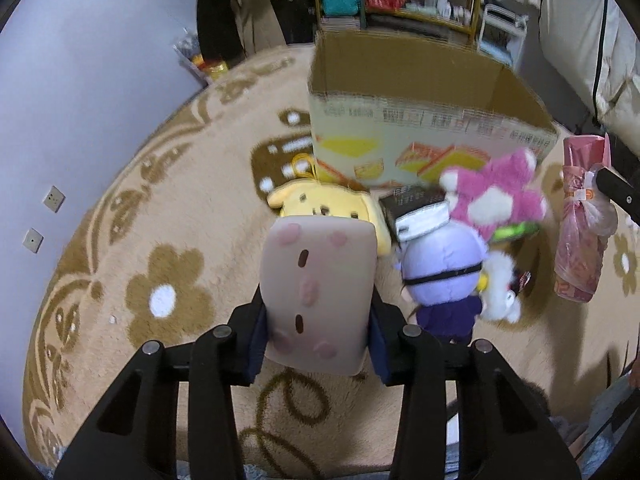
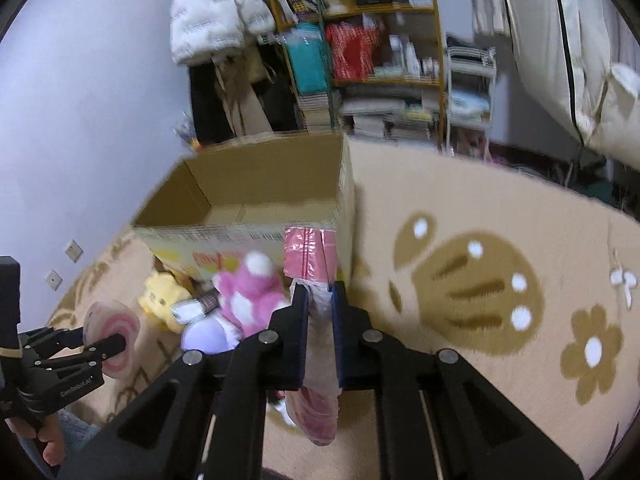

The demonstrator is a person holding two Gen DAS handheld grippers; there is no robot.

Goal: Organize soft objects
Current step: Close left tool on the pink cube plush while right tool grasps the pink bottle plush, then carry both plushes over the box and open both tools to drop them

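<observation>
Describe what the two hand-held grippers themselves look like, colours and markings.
Both look alike: the left hand-held gripper and right hand-held gripper have matte black angular linkage arms with triangular cut-outs, round silver pivot pins, and dark blue pads on the fingers. In the right view, small white lettering, too small to read, marks the left one's black body.

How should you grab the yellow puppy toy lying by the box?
Probably best by its round head, coming down from above. The yellow puppy plush lies face up on the rug, tight against the cardboard box behind and the purple doll beside it, so the sides look crowded. The yellow loop on top is another option, though it is thin.
</observation>
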